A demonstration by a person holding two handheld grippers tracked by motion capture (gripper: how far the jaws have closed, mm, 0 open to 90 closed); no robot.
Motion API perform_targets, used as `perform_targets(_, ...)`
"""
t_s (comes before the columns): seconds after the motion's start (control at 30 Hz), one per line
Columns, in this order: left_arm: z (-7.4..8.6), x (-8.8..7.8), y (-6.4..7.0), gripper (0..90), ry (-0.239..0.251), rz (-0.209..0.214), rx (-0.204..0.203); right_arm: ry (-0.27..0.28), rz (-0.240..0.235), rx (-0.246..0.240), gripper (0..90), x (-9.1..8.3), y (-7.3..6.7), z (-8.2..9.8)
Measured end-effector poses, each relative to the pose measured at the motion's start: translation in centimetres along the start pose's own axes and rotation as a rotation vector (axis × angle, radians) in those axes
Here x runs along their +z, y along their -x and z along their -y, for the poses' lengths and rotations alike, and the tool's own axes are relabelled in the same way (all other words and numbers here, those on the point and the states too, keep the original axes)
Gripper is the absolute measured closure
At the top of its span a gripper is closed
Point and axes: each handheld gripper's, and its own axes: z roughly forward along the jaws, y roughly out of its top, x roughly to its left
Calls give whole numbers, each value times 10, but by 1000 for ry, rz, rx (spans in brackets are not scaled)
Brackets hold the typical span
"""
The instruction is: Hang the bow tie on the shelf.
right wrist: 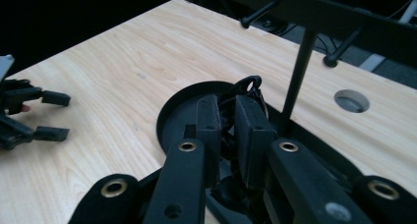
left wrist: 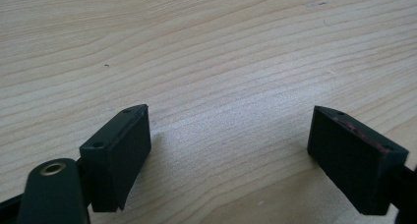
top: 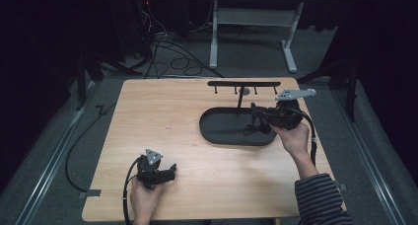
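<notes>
Black looped cord [right wrist: 248,86] is clamped between the closed jaws of the right gripper [right wrist: 231,121] over the black oval tray [top: 217,131] beneath the hook rack [top: 244,84], while the left gripper [left wrist: 228,150] is held spread apart over the wooden table [top: 162,116].

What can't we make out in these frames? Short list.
- What the small black looped thing is: right gripper view, the shut jaws of the right gripper cover most of it; high view, too small and dark against the black tray.
- Stand: its base, hidden behind the jaws; its top bar, cut off by the upper edge.
- Left gripper: its body, cut off by the bottom edge; the jaws stand open over bare table.
</notes>
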Motion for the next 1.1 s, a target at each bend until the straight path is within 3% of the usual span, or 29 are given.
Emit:
perform_targets(0.5, 0, 0, 0, 171, 3, 3, -4, -9, 16, 6, 831, 10, 18, -33)
perform_targets(1.1, 0, 0, 0, 172, 3, 3, -5, -16, 34, 33, 831, 21, 34, -48)
